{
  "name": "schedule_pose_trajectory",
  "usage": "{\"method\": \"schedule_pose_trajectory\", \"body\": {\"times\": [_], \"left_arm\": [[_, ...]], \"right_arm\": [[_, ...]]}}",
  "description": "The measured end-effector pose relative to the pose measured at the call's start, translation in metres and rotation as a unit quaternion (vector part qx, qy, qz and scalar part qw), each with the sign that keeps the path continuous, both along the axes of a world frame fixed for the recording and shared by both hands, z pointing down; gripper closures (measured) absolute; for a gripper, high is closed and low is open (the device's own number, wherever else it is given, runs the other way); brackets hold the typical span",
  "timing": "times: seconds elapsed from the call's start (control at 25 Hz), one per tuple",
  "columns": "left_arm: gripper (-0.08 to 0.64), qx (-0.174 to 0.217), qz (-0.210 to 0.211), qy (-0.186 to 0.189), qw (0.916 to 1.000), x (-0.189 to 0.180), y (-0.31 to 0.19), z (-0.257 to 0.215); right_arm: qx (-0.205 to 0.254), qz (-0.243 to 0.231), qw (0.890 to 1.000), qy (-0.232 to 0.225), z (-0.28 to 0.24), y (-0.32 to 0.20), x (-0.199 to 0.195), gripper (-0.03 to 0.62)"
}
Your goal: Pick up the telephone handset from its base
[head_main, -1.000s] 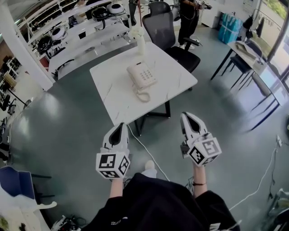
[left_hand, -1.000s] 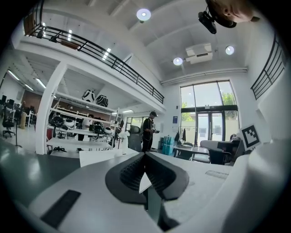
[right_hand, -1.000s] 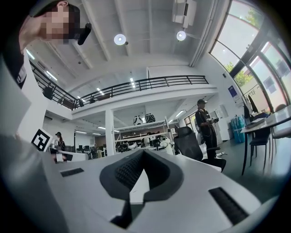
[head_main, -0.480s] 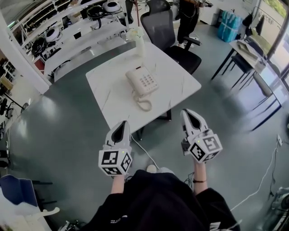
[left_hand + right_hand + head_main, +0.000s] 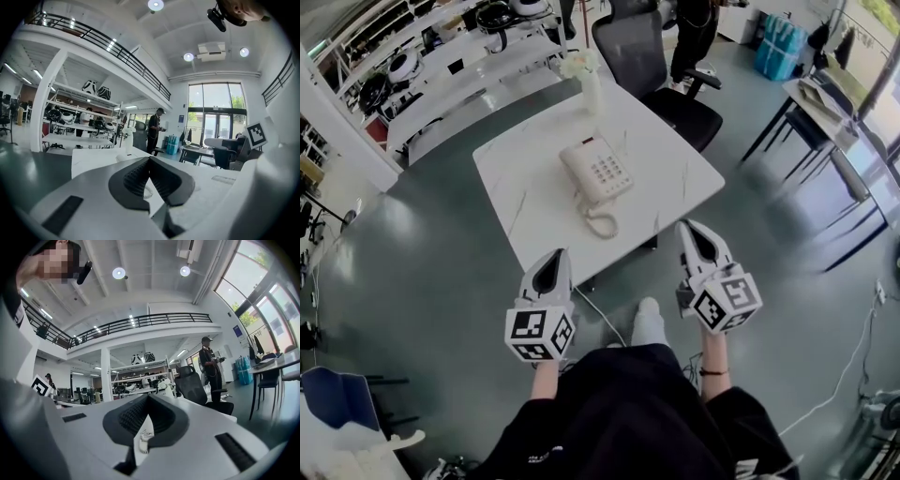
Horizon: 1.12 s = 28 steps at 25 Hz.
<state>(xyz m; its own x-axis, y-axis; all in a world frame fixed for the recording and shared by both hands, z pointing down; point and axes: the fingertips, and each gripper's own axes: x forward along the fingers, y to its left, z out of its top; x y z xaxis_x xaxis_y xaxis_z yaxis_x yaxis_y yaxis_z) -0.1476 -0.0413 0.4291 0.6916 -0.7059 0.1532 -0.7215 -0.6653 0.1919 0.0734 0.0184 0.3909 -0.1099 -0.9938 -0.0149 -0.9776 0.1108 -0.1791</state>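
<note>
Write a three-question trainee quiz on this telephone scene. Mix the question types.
1. True or false: the white plastic handset rests on its white push-button telephone base.
2. What stands at the far side of the white marble-patterned table? A) a black office chair B) a red stool C) a cardboard box
3. Fill in: the left gripper and right gripper both have jaws ____ and hold nothing.
Key: 1 true; 2 A; 3 shut.
</note>
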Motion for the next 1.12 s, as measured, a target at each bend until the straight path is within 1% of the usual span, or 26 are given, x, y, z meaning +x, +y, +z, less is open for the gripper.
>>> {"method": "schedule_pose_trajectory", "body": {"times": [0.24, 0.44, 0.6, 0.88, 1.12], "left_arm": [[0.561, -0.012, -0.018, -0.005, 0.9998, 0.017, -0.035, 0.007], [0.56, -0.028, -0.047, -0.007, 0.9985, 0.039, -0.069, 0.013], [0.56, -0.04, -0.07, -0.006, 0.9968, 0.056, -0.098, 0.02], [0.56, -0.068, -0.107, -0.019, 0.9917, 0.089, -0.135, 0.036], [0.56, -0.092, -0.149, -0.022, 0.9844, 0.107, -0.157, 0.052]], "right_arm": [[-0.01, -0.015, 1.0, -0.006, 0.006, -0.046, 0.02, 0.603], [-0.022, -0.063, 0.998, 0.011, 0.011, -0.092, 0.034, 0.603], [-0.03, -0.09, 0.995, 0.006, 0.016, -0.131, 0.048, 0.603], [-0.048, -0.144, 0.988, -0.011, 0.029, -0.193, 0.072, 0.601], [-0.065, -0.187, 0.98, -0.019, 0.044, -0.233, 0.084, 0.601]]}}
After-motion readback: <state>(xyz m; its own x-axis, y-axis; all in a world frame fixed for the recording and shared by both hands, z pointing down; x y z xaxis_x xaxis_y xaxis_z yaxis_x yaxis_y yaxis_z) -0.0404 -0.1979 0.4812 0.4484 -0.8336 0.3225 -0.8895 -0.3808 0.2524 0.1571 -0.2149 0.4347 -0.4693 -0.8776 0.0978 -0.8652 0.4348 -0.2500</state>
